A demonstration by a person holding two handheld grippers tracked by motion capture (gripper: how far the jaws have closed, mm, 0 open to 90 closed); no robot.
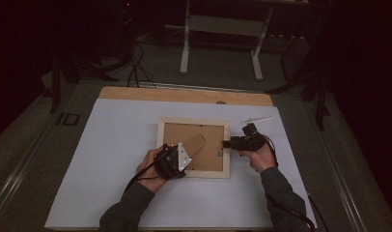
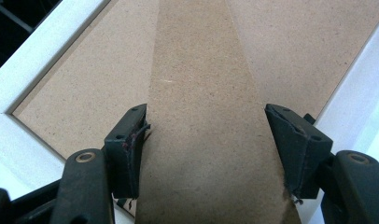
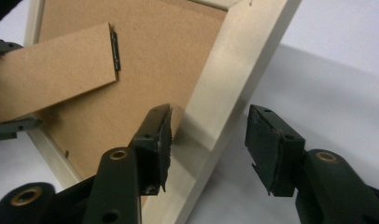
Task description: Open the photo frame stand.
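Stand flap [image 2: 201, 116] between left gripper [image 2: 206, 149] fingers [image 2: 127, 149].

Frame [image 1: 194, 147]: face down at the surface [image 1: 112, 159] centre.
Stand [image 1: 194, 144]: on the frame's back.
Stick [image 1: 256, 120]: beyond the frame's far right corner.

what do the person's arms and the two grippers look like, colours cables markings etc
Both forearms wear dark grey long sleeves. The left gripper is black with a pale grey three-cornered plate on top; the right gripper is all black. A black cable trails along each arm. Up close, the jaws are blocky matt black plastic with brass-coloured pivot rivets and worn, frayed black pads.
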